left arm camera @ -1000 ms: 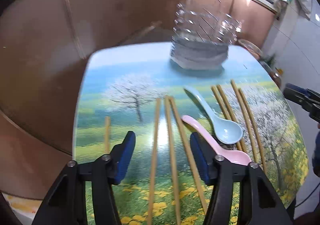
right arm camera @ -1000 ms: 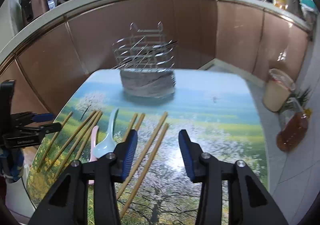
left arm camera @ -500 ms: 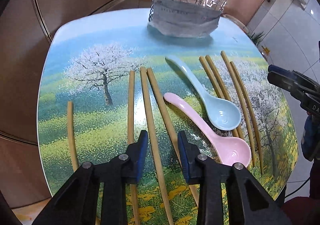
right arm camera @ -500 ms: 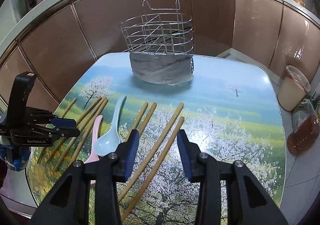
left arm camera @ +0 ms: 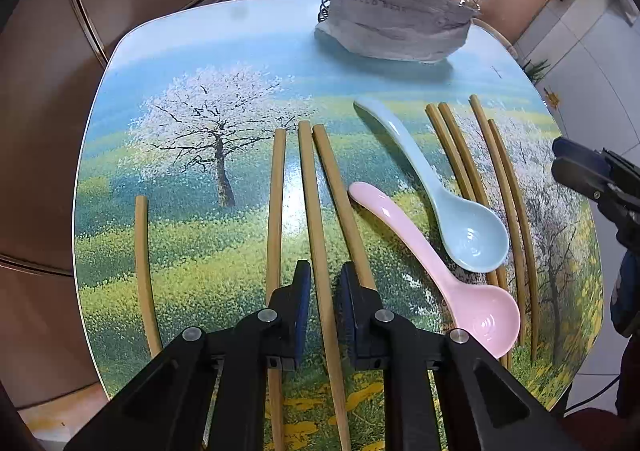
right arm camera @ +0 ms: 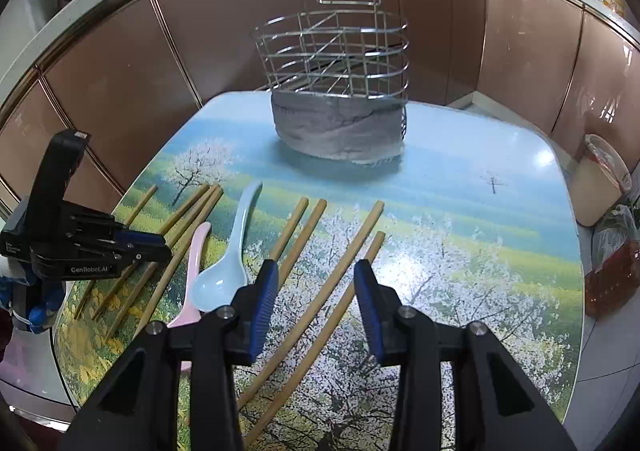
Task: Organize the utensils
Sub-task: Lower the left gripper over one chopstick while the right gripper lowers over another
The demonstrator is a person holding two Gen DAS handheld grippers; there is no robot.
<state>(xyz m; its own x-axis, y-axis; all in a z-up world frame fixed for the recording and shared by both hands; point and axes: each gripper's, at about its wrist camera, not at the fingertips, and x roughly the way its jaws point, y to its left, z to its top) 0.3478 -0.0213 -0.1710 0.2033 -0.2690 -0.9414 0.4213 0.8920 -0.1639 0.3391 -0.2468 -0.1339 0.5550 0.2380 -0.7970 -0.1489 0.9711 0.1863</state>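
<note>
Several bamboo chopsticks, a pale blue spoon (left arm camera: 452,203) and a pink spoon (left arm camera: 448,283) lie on the printed table (left arm camera: 192,63). A wire utensil basket (right arm camera: 334,63) with a grey wrap stands at the far end. My left gripper (left arm camera: 323,283) is low over the table, its jaws narrowed around one chopstick (left arm camera: 316,211) with small gaps at the pads. My right gripper (right arm camera: 316,283) is open above a pair of chopsticks (right arm camera: 340,275). The left gripper also shows in the right wrist view (right arm camera: 156,245).
Brown cabinet panels (right arm camera: 132,83) curve behind the table. A lidded tub (right arm camera: 600,183) and a bottle of amber liquid (right arm camera: 612,275) stand on the floor to the right. The table's front edge is close under both grippers.
My left gripper has come down and forward over the left chopsticks and its jaws have narrowed around one. My right gripper has moved a little closer to the table and stays open.
</note>
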